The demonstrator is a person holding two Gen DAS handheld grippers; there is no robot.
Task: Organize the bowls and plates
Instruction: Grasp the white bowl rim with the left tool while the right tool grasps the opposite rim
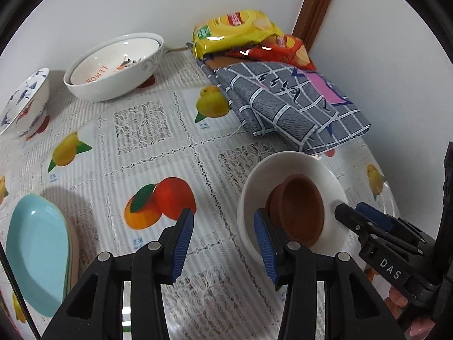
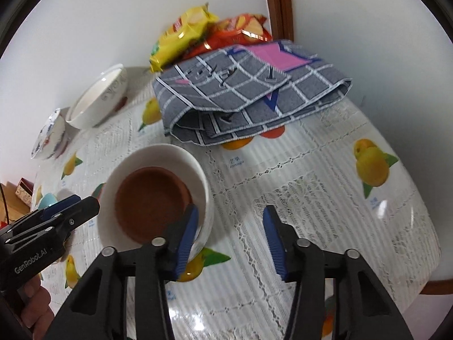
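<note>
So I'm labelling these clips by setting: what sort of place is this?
Probably a home dining corner: a fruit-print tablecloth, ceramic bowls, snack packets and a folded checked cloth against a plain wall.

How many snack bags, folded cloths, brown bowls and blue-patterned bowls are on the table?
Snack bags: 2, one yellow and one red
Folded cloth: 1
Brown bowl: 1, sitting in a white dish
Blue-patterned bowl: 1
Total: 5
</note>
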